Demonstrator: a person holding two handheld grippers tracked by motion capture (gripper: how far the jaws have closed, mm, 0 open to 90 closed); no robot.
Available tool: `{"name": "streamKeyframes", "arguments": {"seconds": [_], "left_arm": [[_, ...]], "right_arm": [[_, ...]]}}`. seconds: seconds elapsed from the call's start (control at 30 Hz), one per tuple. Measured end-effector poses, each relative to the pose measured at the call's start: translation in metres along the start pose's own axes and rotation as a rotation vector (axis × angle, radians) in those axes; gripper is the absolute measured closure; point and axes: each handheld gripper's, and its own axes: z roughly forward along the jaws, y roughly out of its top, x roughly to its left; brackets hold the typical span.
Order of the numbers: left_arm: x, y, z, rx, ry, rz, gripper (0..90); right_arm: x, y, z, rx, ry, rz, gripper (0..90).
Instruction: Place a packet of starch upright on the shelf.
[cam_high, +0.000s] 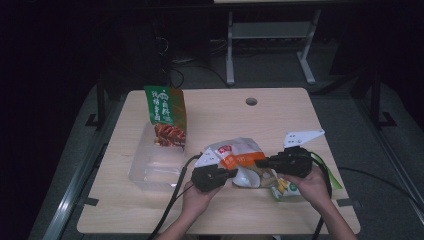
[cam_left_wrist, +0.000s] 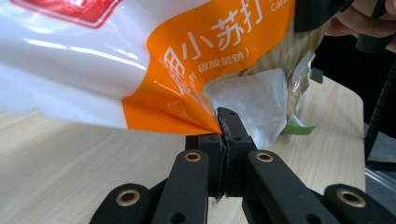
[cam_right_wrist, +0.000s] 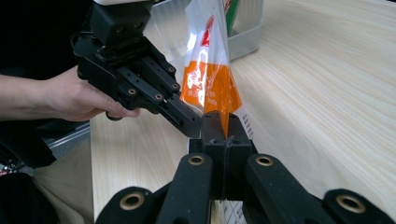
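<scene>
— Snack bag (cam_high: 239, 159): where?
— Near edge, pinched between left gripper (cam_high: 231, 173) and right gripper (cam_high: 261, 162), both clamped on it.
— Around it?
— Clear tub (cam_high: 150, 167) left, green packet (cam_high: 166, 116) upright inside.

**Clearance at table**

Far right half of table (cam_high: 280, 107) bare, open to approach; clear tub (cam_high: 152, 165) with upright green bag (cam_high: 166, 117) blocks the left; orange-white bag (cam_high: 240, 160), clamped between left gripper (cam_high: 231, 173) and right gripper (cam_high: 260, 162), fills the near centre; green packet (cam_high: 287, 189) lies beneath right hand (cam_high: 307, 182).
</scene>
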Motion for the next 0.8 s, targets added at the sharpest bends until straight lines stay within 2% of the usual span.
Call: {"name": "streamKeyframes", "arguments": {"seconds": [0.07, 0.1, 0.13, 0.2, 0.33, 0.43, 0.5, 0.63, 0.67, 0.8], "left_arm": [[-0.001, 0.002, -0.003, 0.001, 0.019, 0.018, 88.9], [-0.003, 0.002, -0.003, -0.006, 0.029, 0.015, 89.0], [-0.003, 0.003, -0.005, -0.007, 0.041, 0.028, 89.2], [-0.003, 0.004, -0.009, -0.003, 0.070, 0.044, 89.3], [-0.001, 0.003, -0.014, 0.009, 0.110, 0.055, 89.3], [0.001, -0.001, -0.015, 0.019, 0.120, 0.050, 89.3], [0.002, -0.002, -0.016, 0.017, 0.117, 0.041, 89.2], [0.001, -0.002, -0.015, 0.017, 0.126, 0.054, 88.8], [0.002, -0.002, -0.016, 0.019, 0.127, 0.054, 88.5], [0.002, -0.002, -0.016, 0.030, 0.134, 0.063, 87.8]], "right_arm": [[0.000, 0.000, 0.000, 0.003, -0.007, -0.008, 89.8], [0.001, 0.000, 0.000, 0.008, -0.011, -0.014, 89.6], [0.001, 0.001, 0.001, 0.028, -0.025, -0.024, 89.4], [0.002, 0.000, 0.002, 0.034, -0.028, -0.025, 89.2], [0.002, -0.003, 0.010, 0.079, -0.042, -0.033, 88.3], [0.001, -0.007, 0.017, 0.104, -0.046, -0.030, 87.5], [0.001, -0.010, 0.019, 0.086, -0.036, -0.023, 86.7], [0.002, -0.009, 0.022, 0.082, -0.037, -0.026, 79.9], [0.003, -0.008, 0.024, 0.089, -0.039, -0.027, 75.3], [0.004, -0.005, 0.029, 0.099, -0.043, -0.031, 72.8]]}}
